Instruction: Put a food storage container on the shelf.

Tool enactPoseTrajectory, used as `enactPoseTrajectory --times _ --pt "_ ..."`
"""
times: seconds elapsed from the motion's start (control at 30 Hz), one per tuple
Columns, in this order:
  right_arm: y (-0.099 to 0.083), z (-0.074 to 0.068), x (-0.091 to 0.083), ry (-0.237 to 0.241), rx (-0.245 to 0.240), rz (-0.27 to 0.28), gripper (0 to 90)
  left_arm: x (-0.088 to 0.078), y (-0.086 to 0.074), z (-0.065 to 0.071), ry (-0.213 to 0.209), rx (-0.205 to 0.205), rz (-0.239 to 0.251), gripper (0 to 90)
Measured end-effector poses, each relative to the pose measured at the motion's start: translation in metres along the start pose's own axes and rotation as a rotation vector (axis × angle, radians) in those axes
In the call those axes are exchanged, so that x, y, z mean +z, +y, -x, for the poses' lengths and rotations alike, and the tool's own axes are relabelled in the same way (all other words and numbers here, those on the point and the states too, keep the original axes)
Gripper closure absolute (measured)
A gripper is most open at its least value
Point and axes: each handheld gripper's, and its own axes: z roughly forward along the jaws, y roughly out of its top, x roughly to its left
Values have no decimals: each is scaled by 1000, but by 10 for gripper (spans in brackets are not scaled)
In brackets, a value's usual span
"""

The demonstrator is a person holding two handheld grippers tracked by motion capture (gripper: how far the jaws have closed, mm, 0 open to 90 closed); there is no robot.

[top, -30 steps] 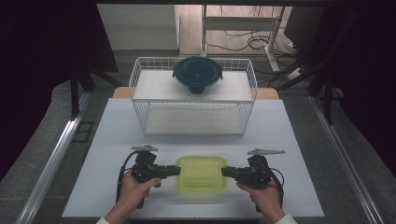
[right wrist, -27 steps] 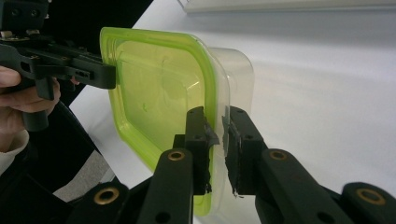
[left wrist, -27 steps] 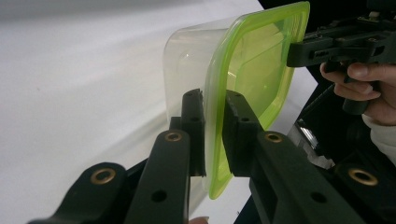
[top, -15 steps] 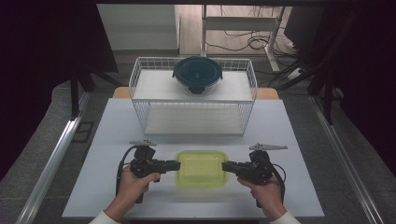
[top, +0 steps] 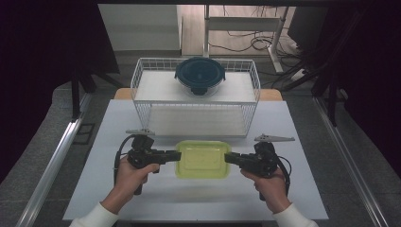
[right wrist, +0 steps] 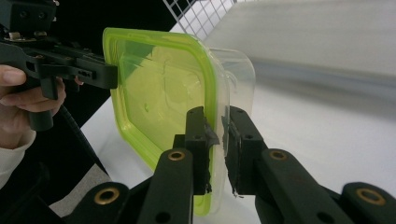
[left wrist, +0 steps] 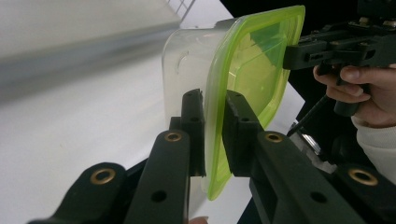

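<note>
White worktop (top: pixel 142 198) carries a green-lidded box (top: pixel 202 160) lying crosswise near the front, before a wire basket (top: pixel 142 75) — left gripper (top: pixel 171 155) and right gripper (top: pixel 230 158) each clamp an opposite short edge of its rim.

Right gripper (right wrist: pixel 215 140): 2 black fingers (right wrist: pixel 195 140) rise from bottom centre, closed onto the near edge of a clear plastic rectangular container w/ a translucent lime-green lid (right wrist: pixel 163 102); lid rim sits between them, 1 finger on the lid side, the other on the clear-body side. Container is seen edge-on, lid facing left, clear body bulging to the right. On the far edge, upper left, the other gripper (right wrist: pixel 105 74), black, meets the lid rim; its grip can't be judged here. A hand (right wrist: pixel 23 100) w/ a white sleeve cuff holds that gripper's handle at left. White desk (right wrist: pixel 327 135) below & right. White wire mesh (right wrist: pixel 196 14) at top centre.
</note>
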Motion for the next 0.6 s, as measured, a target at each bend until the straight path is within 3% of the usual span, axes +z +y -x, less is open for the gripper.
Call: enactPoseTrajectory --times 0.23,0.6 --pt "16 -2 -4 -5 -28 18 793 -5 13 3 4 14 20 804" --pt "31 -2 -8 0 -32 29 793 -9 29 6 8 23 38 803"
